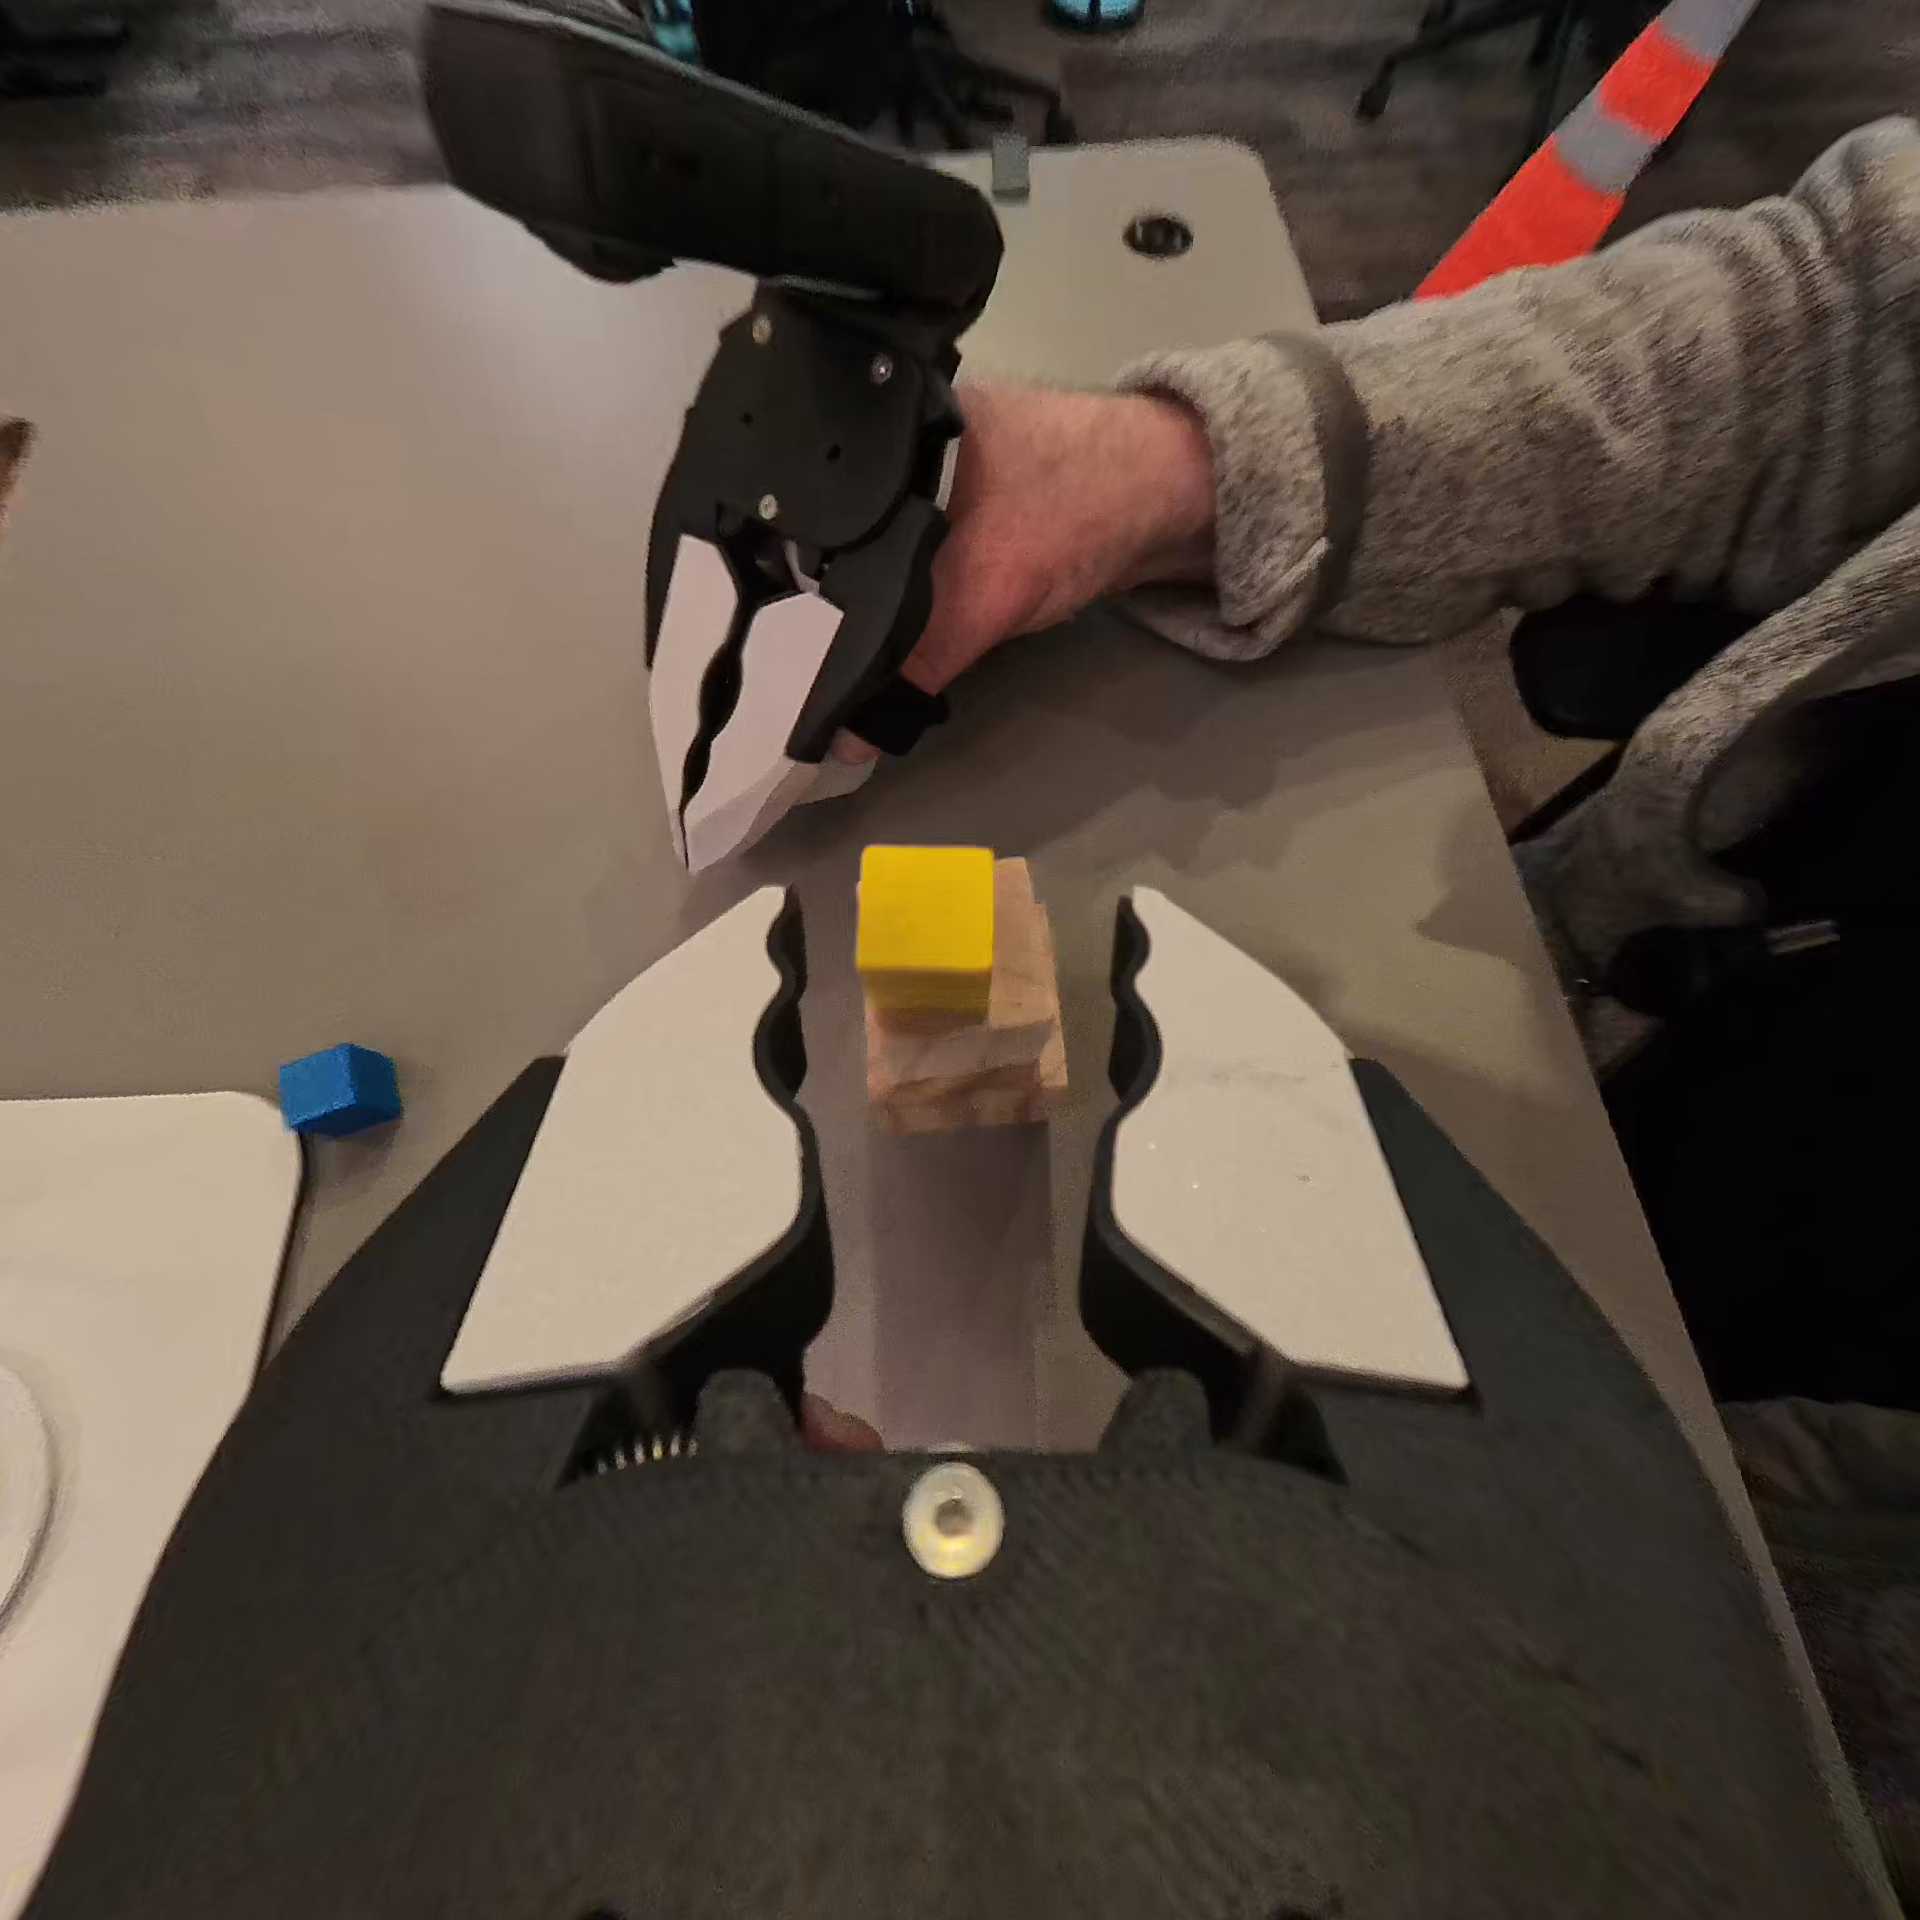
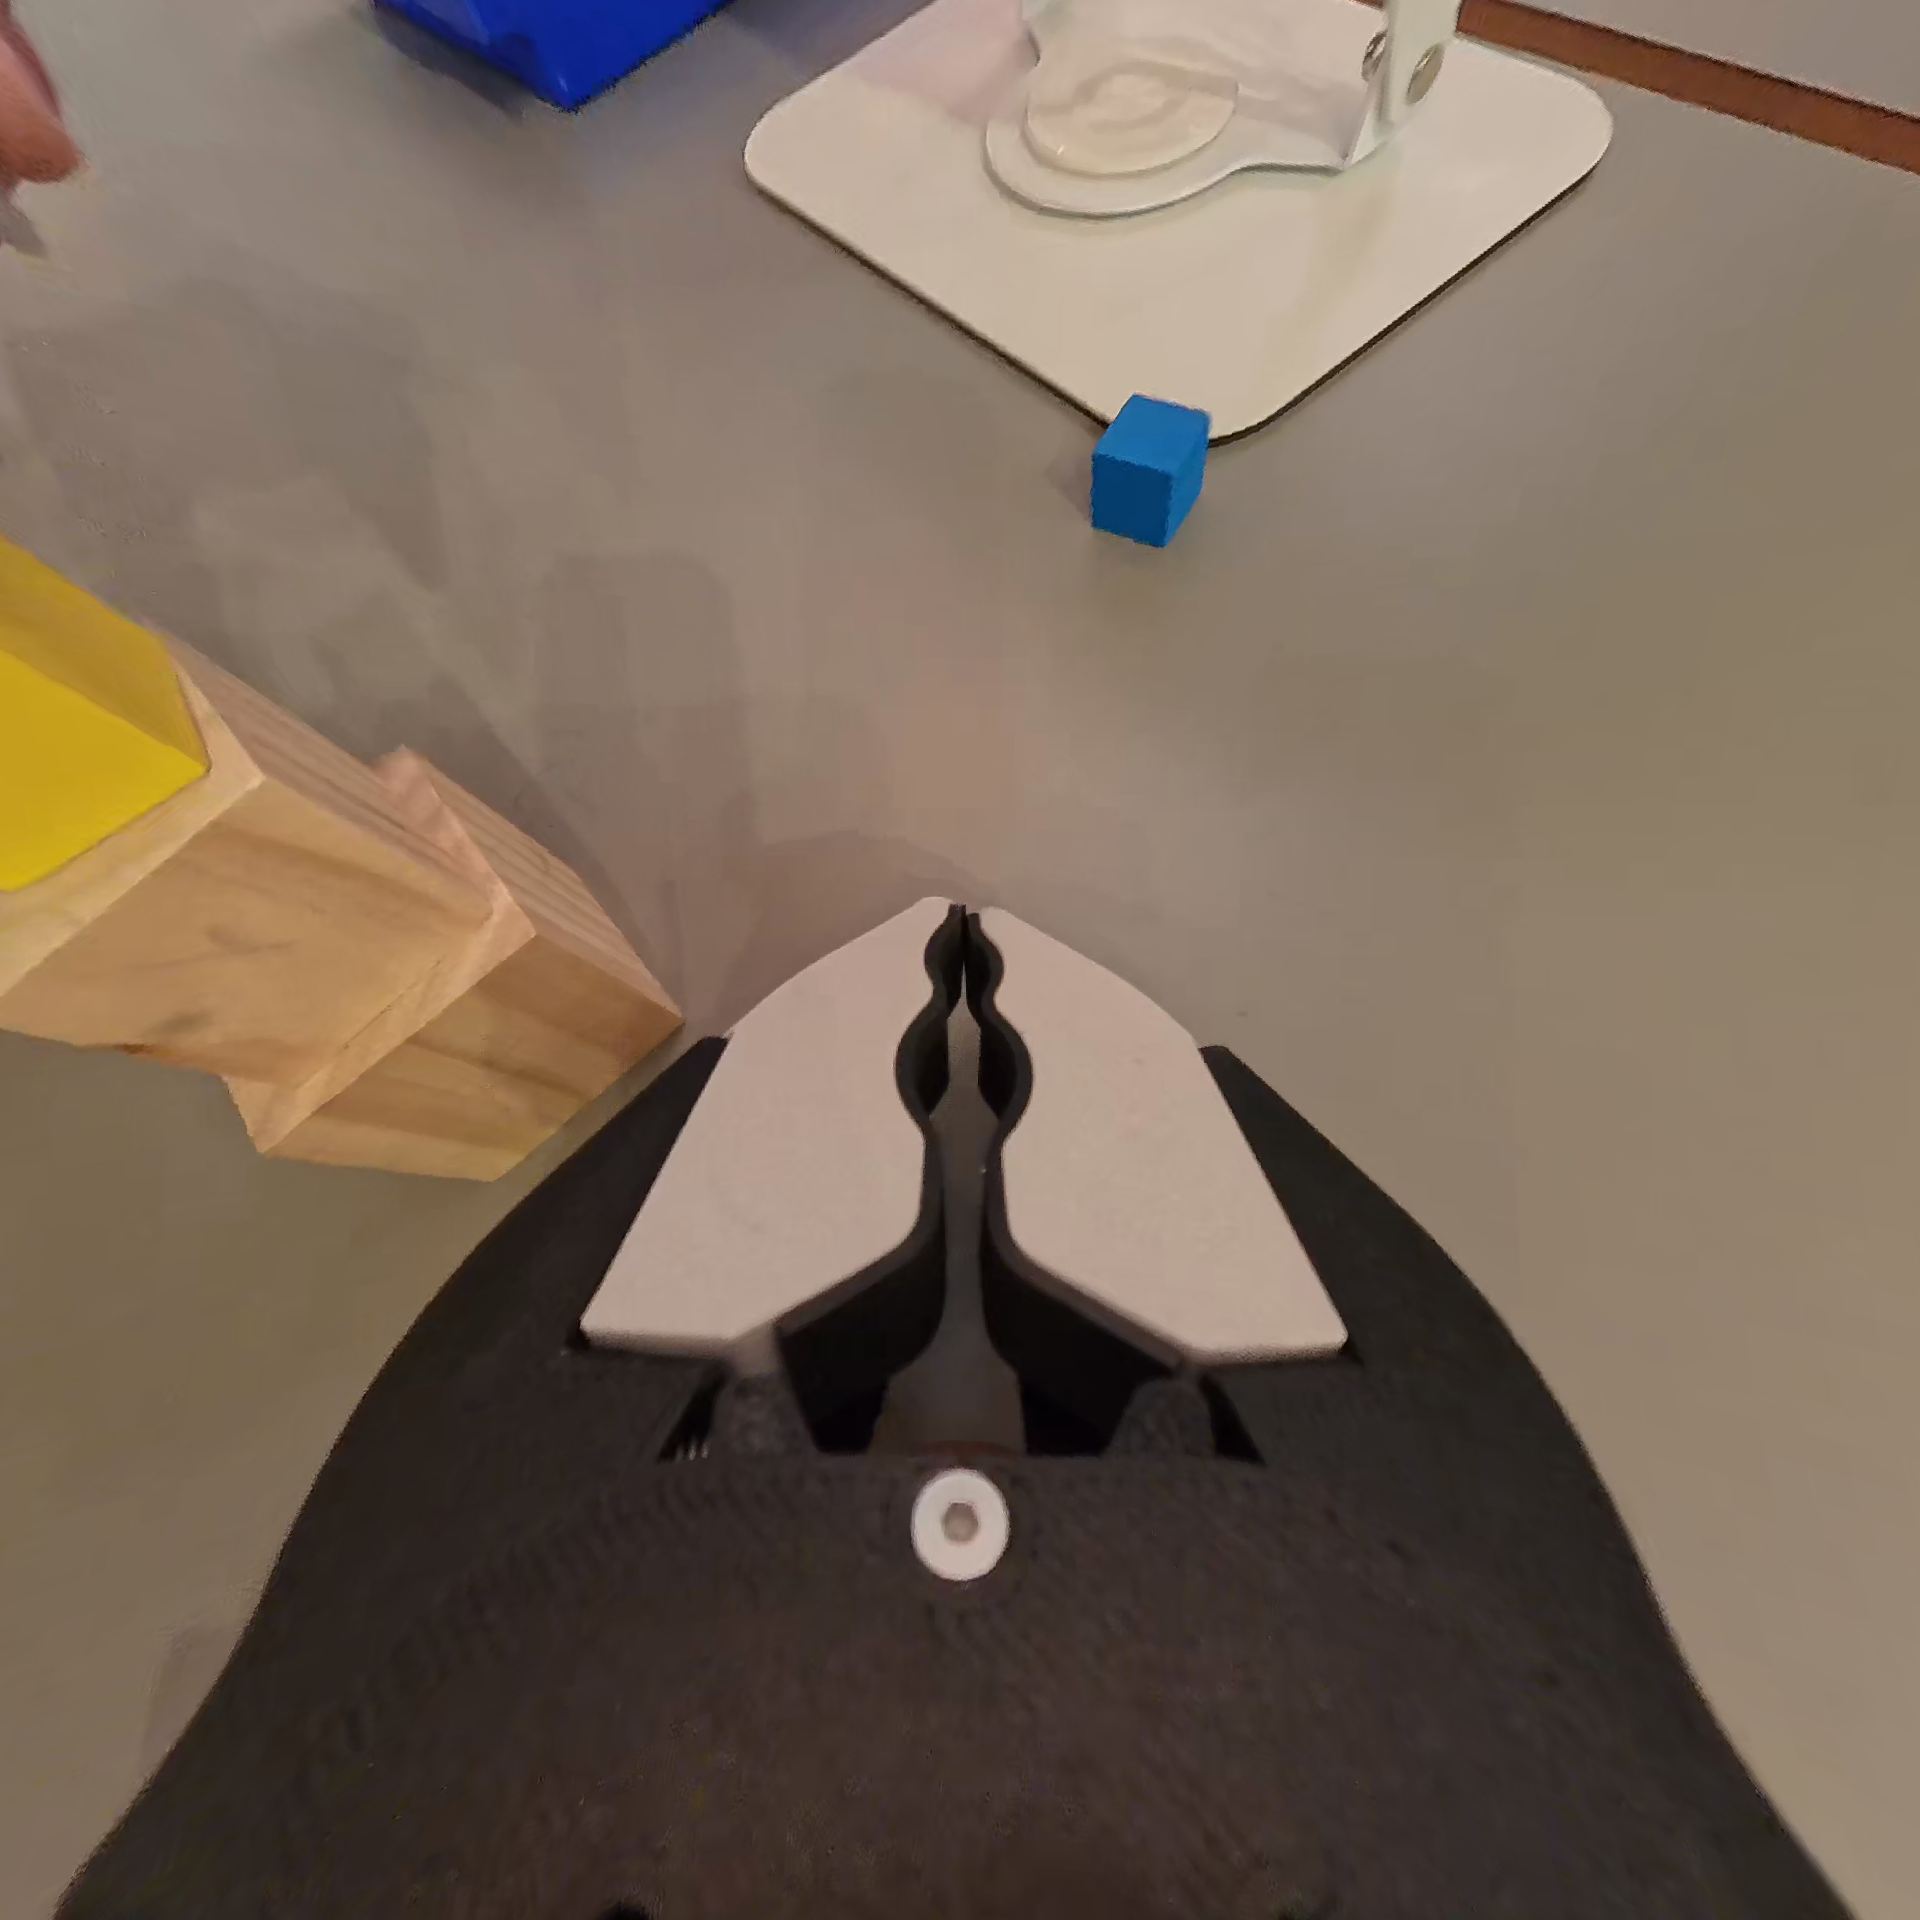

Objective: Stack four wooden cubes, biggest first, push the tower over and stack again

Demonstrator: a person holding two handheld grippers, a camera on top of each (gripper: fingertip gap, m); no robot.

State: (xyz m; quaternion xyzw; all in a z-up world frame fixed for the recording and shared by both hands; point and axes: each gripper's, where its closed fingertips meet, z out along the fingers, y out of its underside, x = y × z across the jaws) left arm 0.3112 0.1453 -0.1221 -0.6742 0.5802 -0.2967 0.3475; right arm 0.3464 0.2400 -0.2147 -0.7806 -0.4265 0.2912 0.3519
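Fingers of the left gripper [image 1: 956,904] stand apart, empty, flanking a tower of two wooden cubes [image 1: 971,1049] topped by a yellow cube [image 1: 923,925]. The right gripper [image 2: 961,914] is clenched, empty, beside it. A blue cube [image 2: 1148,470] touches the white mat [image 2: 1351,301].

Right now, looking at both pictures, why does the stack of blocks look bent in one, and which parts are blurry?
Right wrist view: the wide lens leans the stack of plain wooden cubes and the yellow painted cube sideways at the edge; the small blue cube is sharp. Left wrist view: the stack stands upright, slightly soft, with a smeared reflection on the glossy grey table.
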